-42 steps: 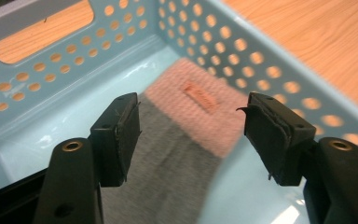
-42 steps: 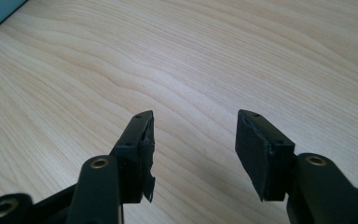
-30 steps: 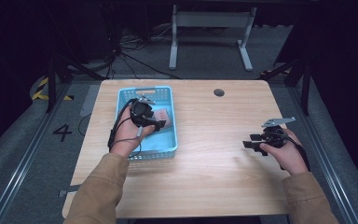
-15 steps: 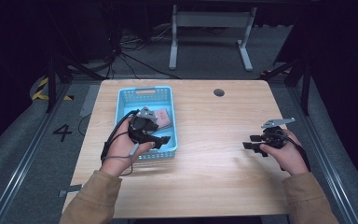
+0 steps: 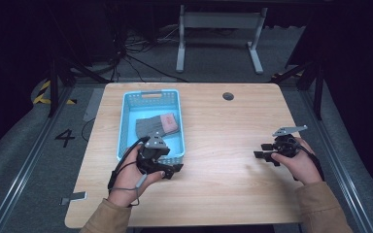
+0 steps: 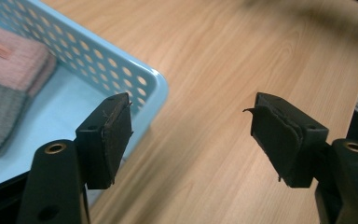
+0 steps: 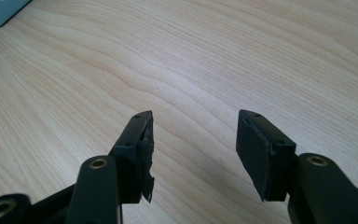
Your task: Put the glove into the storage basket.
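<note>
The wooden table (image 5: 223, 145) carries one light-blue perforated basket (image 5: 128, 126), and in it lies one folded grey sock with a pink cuff (image 5: 156, 125), resting flat on the basket floor toward the far half. There are two grippers, one per hand.

The left gripper (image 5: 171, 170) sits at the basket's near right corner, outside the rim, and its jaws have just been opening; the left gripper view shows them wide apart with nothing between them, one pad over the basket's corner wall and one over bare wood. The sock looks delivered, so the step seems to be drawing that hand clear. I'd do it by coming away level and slightly high, so neither pad clips the basket's corner and drags it.

The right gripper (image 5: 264, 156) rests well apart on the right side, jaws spread over bare wood, holding nothing.
</note>
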`<state>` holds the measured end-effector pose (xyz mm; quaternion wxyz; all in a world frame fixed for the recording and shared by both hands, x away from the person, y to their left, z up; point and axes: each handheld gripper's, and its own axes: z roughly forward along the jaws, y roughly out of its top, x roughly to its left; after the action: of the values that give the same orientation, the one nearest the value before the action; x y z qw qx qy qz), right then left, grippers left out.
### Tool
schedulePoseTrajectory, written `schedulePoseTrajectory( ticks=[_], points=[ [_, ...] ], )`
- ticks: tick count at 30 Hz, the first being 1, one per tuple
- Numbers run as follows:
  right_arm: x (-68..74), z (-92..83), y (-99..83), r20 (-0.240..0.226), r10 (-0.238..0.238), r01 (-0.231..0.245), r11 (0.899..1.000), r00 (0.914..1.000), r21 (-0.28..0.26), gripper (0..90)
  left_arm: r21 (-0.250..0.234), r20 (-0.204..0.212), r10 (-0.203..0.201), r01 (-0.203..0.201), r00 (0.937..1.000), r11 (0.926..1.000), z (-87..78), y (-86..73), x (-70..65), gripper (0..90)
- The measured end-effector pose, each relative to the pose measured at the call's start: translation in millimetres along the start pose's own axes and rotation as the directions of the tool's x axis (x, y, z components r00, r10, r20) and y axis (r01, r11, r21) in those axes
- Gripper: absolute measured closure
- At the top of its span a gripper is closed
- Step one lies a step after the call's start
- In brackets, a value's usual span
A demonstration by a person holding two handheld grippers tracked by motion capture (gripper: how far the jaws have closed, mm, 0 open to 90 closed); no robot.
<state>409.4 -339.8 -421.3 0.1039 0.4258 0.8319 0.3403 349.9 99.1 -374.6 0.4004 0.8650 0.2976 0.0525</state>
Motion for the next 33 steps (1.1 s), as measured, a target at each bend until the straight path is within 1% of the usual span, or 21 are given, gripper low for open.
schedulePoseTrajectory(
  ticks=[2, 4, 5, 7, 9, 10, 11, 12, 15, 18, 20, 22, 23, 24, 25, 26, 27, 28, 30, 31, 33],
  points=[
    [-0.7, -1.1, -1.2, 0.006, -0.001, 0.001, 1.000, 1.0000, 0.001, 47.5, 0.013, 0.018, 0.011, -0.011, 0.9998, 0.9999, 8.4, -4.6, -5.5, 30.0],
    [-1.0, -2.3, -1.7, 0.006, 0.001, -0.001, 1.000, 1.0000, -0.006, 47.5, 0.021, 0.031, 0.005, -0.006, 0.9995, 0.9998, 15.4, -8.4, -10.2, 30.5],
    [-1.1, -2.5, -1.7, 0.002, 0.001, -0.001, 1.000, 1.0000, -0.008, 47.5, 0.033, 0.042, 0.012, -0.013, 0.9990, 0.9994, 19.1, -10.2, -12.3, 30.3],
    [-0.7, -2.3, -1.9, 0.002, 0.000, 0.000, 1.000, 1.0000, -0.008, 47.5, 0.034, 0.053, 0.018, -0.020, 0.9984, 0.9992, 25.3, -14.4, -15.8, 30.1],
    [-0.2, -1.3, -1.8, 0.001, -0.002, 0.002, 1.000, 1.0000, -0.004, 47.5, 0.019, 0.056, 0.024, -0.025, 0.9981, 0.9995, 31.1, -19.9, -16.6, 30.1],
    [-0.1, -0.8, -1.8, 0.001, -0.003, 0.003, 1.000, 1.0000, -0.001, 47.5, 0.017, 0.048, 0.034, -0.035, 0.9983, 0.9992, 33.1, -22.2, -16.5, 30.6],
    [-0.2, -0.3, -1.8, -0.002, -0.005, 0.005, 1.000, 1.0000, -0.001, 47.5, 0.026, 0.040, 0.052, -0.054, 0.9978, 0.9982, 35.2, -24.9, -16.7, 30.8],
    [0.0, 0.1, -1.9, -0.003, -0.005, 0.005, 1.000, 1.0000, -0.002, 47.5, 0.028, 0.039, 0.058, -0.059, 0.9976, 0.9979, 36.7, -26.9, -17.0, 31.2],
    [-0.7, 1.7, -2.8, -0.006, -0.003, 0.003, 1.000, 1.0000, 0.002, 47.5, 0.027, 0.057, 0.042, -0.044, 0.9975, 0.9987, 43.2, -35.9, -17.8, 33.3],
    [-1.1, 4.4, -4.3, -0.008, -0.002, 0.002, 1.000, 1.0000, 0.010, 47.5, 0.038, 0.051, 0.038, -0.040, 0.9980, 0.9985, 51.0, -45.4, -18.8, 33.8],
    [-1.2, 5.6, -4.8, -0.011, -0.003, 0.003, 1.000, 0.9999, 0.013, 47.5, 0.041, 0.056, 0.022, -0.025, 0.9982, 0.9989, 55.5, -51.1, -18.0, 34.2],
    [-1.1, 6.8, -5.2, -0.012, -0.004, 0.004, 1.000, 0.9999, 0.017, 47.5, 0.056, 0.049, 0.015, -0.017, 0.9987, 0.9983, 59.6, -55.0, -16.3, 35.3],
    [-1.2, 7.1, -5.3, -0.013, -0.005, 0.006, 1.000, 0.9999, 0.019, 47.4, 0.051, 0.039, 0.007, -0.009, 0.9992, 0.9987, 62.5, -56.5, -14.8, 35.8],
    [-0.9, 7.7, -5.4, -0.010, -0.001, 0.001, 1.000, 0.9999, 0.020, 47.4, 0.042, 0.043, -0.003, 0.002, 0.9991, 0.9991, 64.6, -57.6, -13.8, 36.0],
    [-0.9, 8.1, -5.6, -0.013, 0.000, 0.000, 1.000, 0.9999, 0.021, 47.4, 0.025, 0.058, -0.017, 0.016, 0.9981, 0.9996, 68.5, -59.7, -12.3, 36.1],
    [-1.2, 8.9, -5.9, -0.014, -0.003, 0.003, 1.000, 0.9999, 0.023, 47.4, 0.016, 0.058, -0.017, 0.016, 0.9981, 0.9997, 72.0, -61.6, -11.5, 36.6],
    [-1.3, 9.7, -6.1, -0.014, -0.004, 0.004, 1.000, 0.9999, 0.025, 47.4, 0.028, 0.034, -0.013, 0.012, 0.9993, 0.9995, 73.8, -62.2, -12.3, 38.1],
    [-1.7, 10.4, -6.4, -0.015, -0.007, 0.007, 1.000, 0.9999, 0.029, 47.4, 0.028, 0.024, -0.008, 0.007, 0.9997, 0.9996, 74.3, -61.9, -12.9, 38.1],
    [-1.3, 11.2, -7.0, -0.012, -0.007, 0.007, 1.000, 0.9999, 0.027, 47.4, 0.014, 0.027, -0.007, 0.007, 0.9996, 0.9999, 75.2, -61.4, -13.8, 37.7],
    [-1.4, 11.6, -7.3, -0.017, -0.007, 0.007, 1.000, 0.9998, 0.026, 47.4, 0.020, 0.029, -0.007, 0.006, 0.9995, 0.9998, 76.0, -61.0, -14.4, 37.2],
    [-2.1, 13.3, -8.2, -0.018, -0.009, 0.010, 1.000, 0.9998, 0.028, 47.4, 0.035, 0.019, 0.010, -0.010, 0.9998, 0.9993, 78.1, -61.7, -15.6, 36.9]
  ],
)
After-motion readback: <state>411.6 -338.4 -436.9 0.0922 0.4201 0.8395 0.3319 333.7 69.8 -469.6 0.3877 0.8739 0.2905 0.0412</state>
